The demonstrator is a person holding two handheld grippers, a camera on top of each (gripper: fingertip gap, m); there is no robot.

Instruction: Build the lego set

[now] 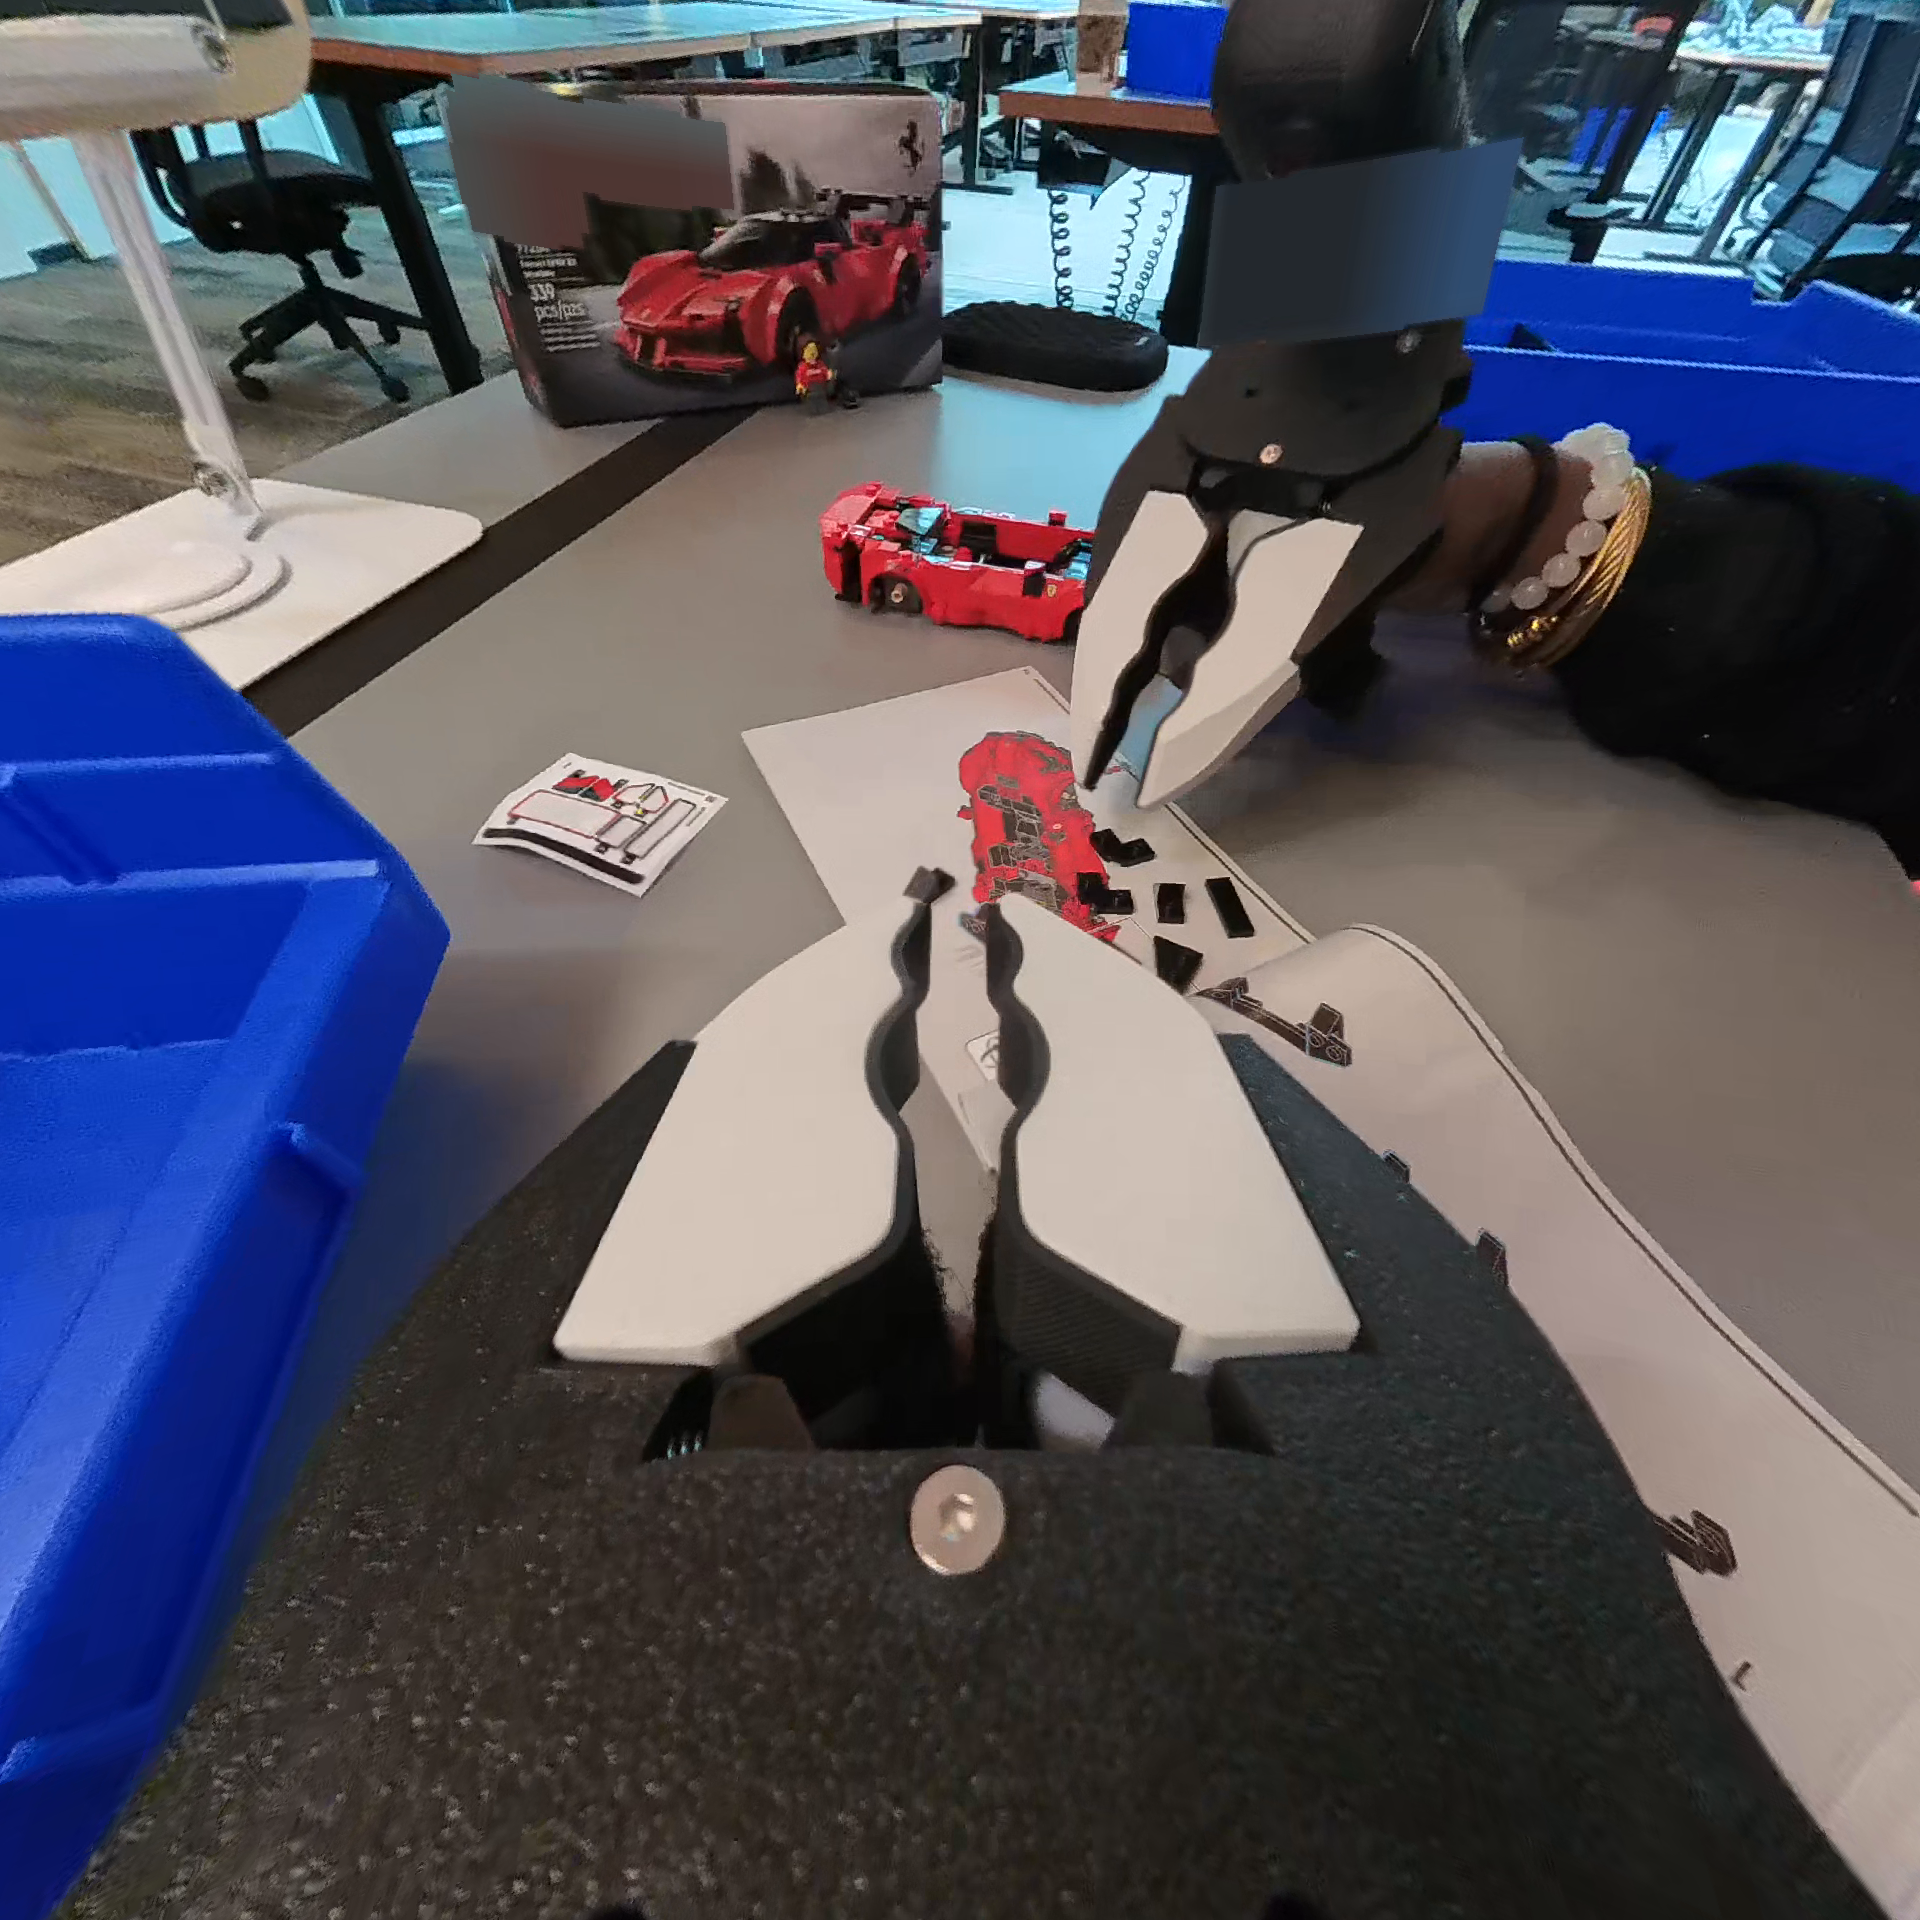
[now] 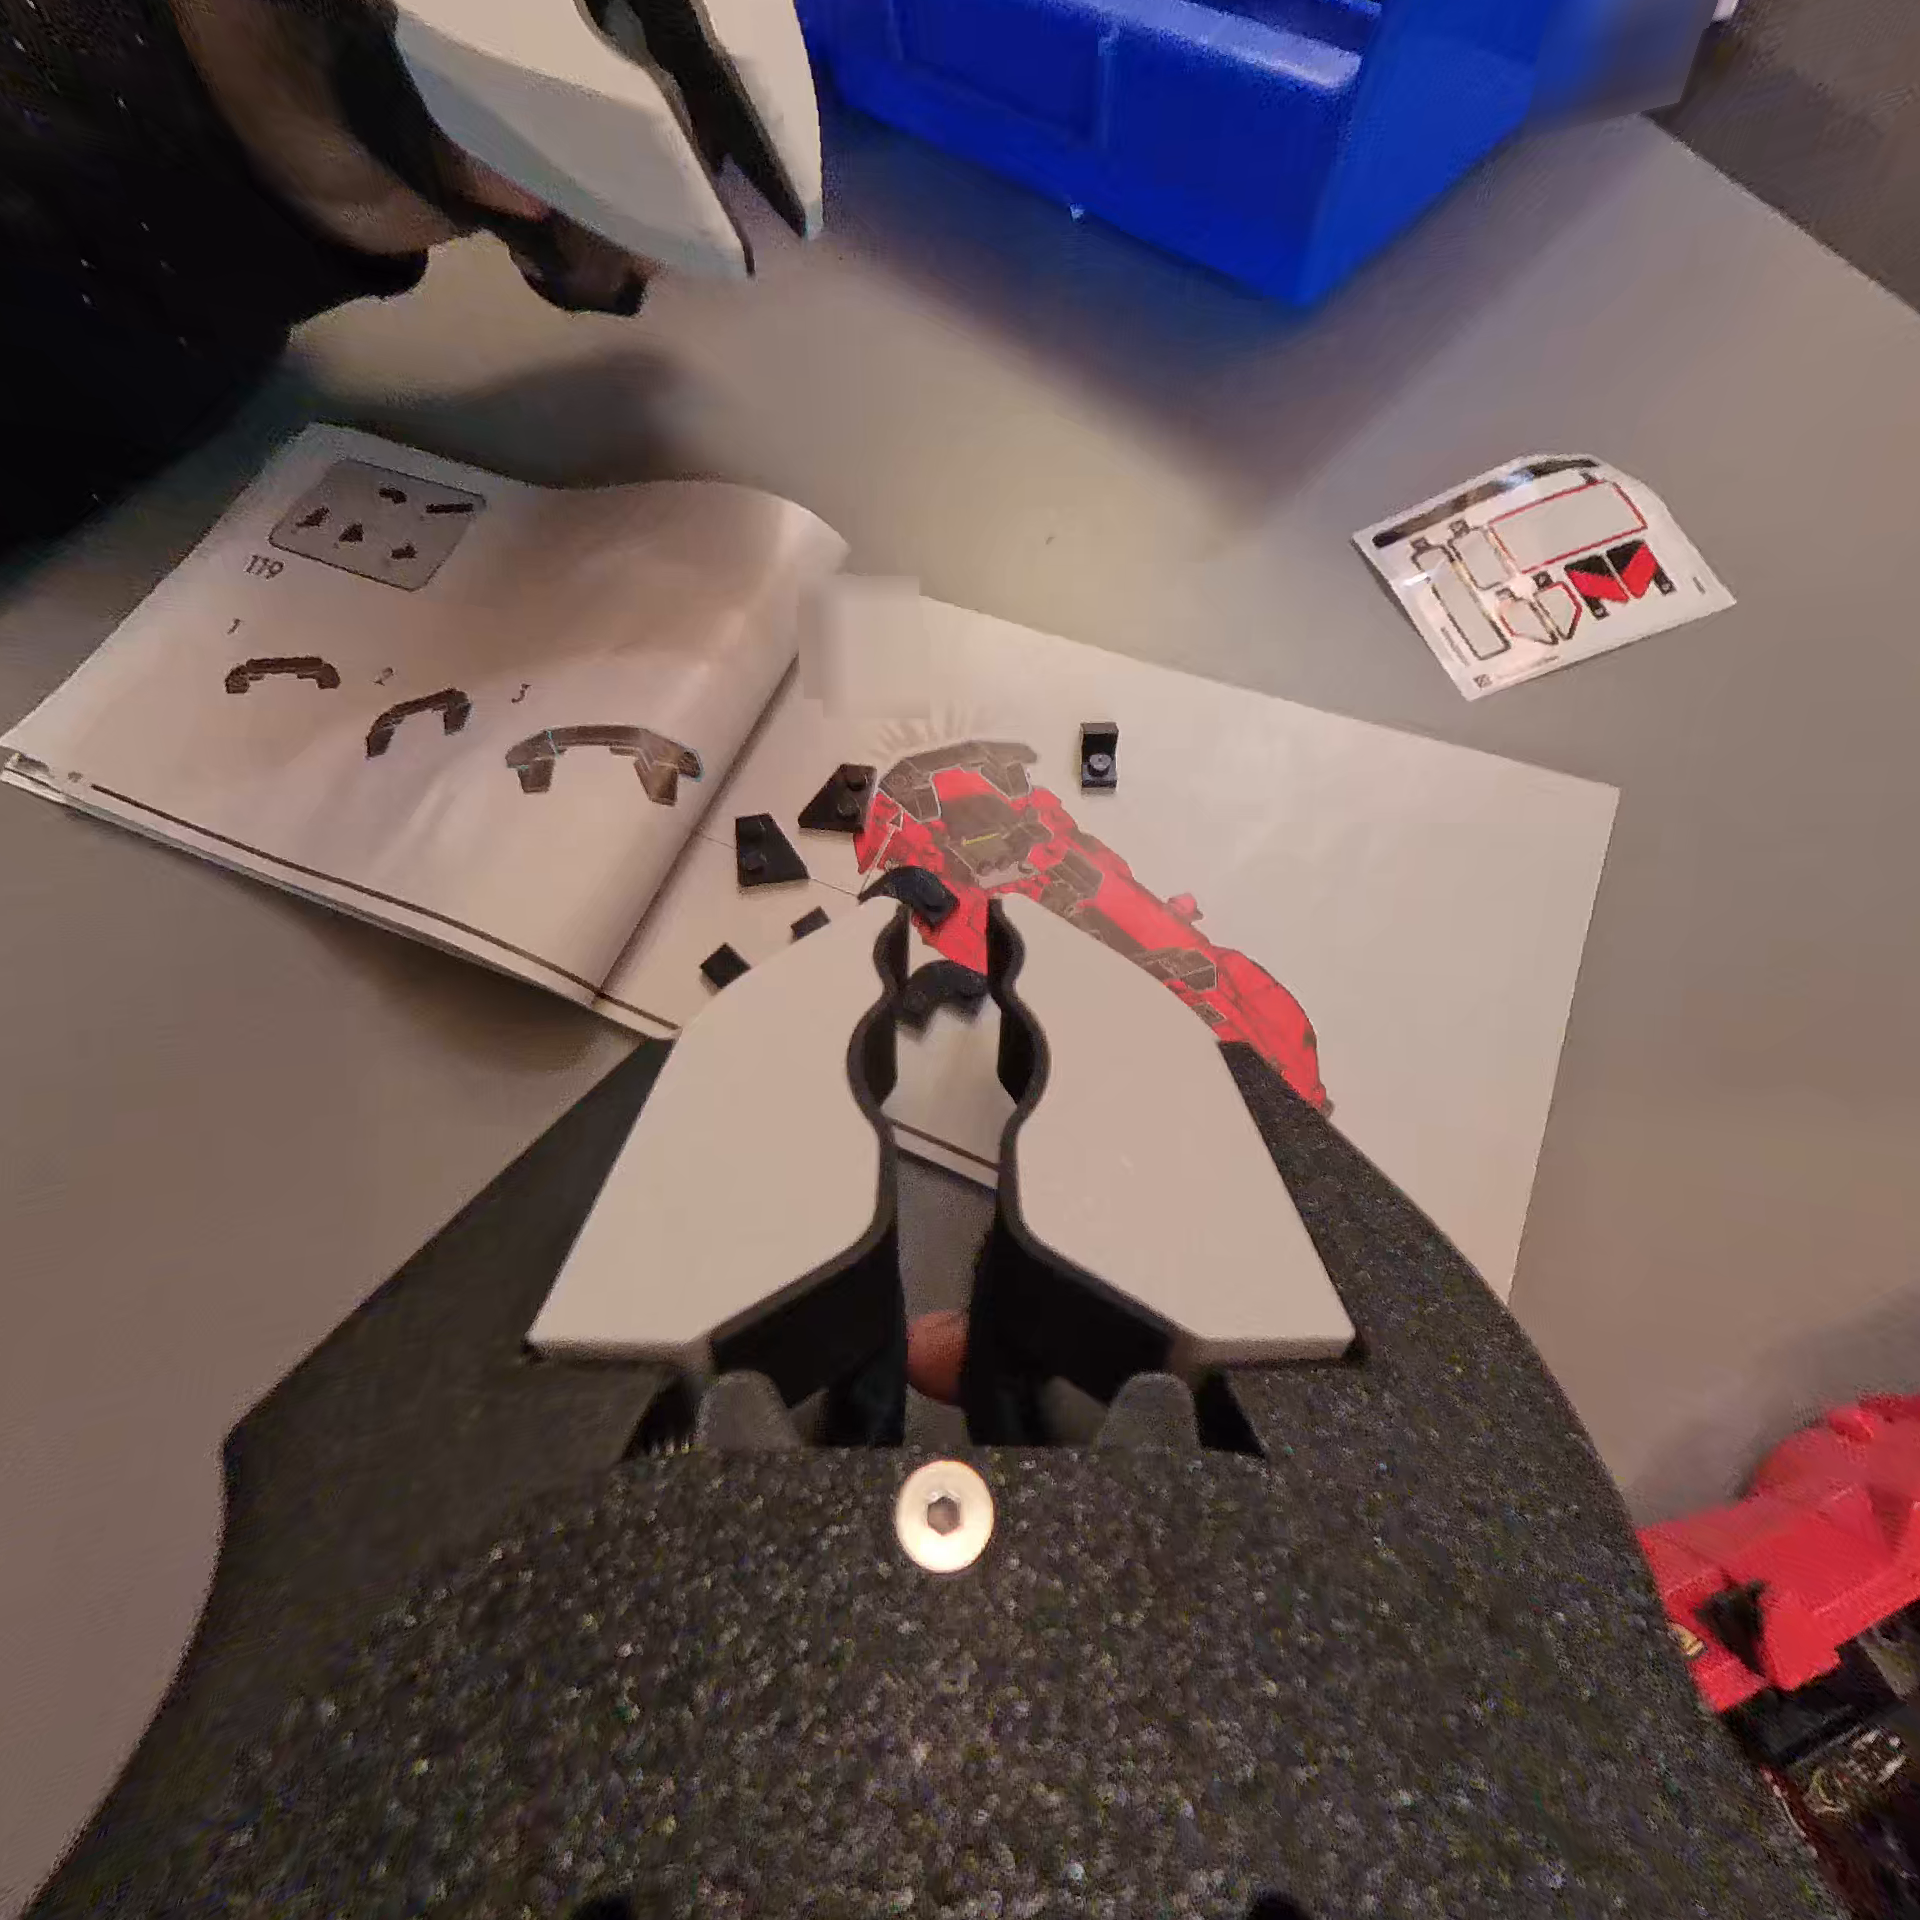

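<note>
Several small black Lego pieces lie on the open instruction booklet, around its red car picture. My left gripper hovers over the page with a narrow gap between its fingers and nothing in them. One black piece lies on the page just past its left fingertip. My right gripper is also narrowly open over the booklet. Two curved black pieces lie under and between its fingers, not pressed. The left wrist view shows this gripper empty, tips just above the page.
The partly built red car stands behind the booklet, the set's box farther back. A sticker sheet lies left of the booklet. Blue bins stand at the left and back right. A white lamp base is far left. Tip to tip, the grippers are about 12 cm apart.
</note>
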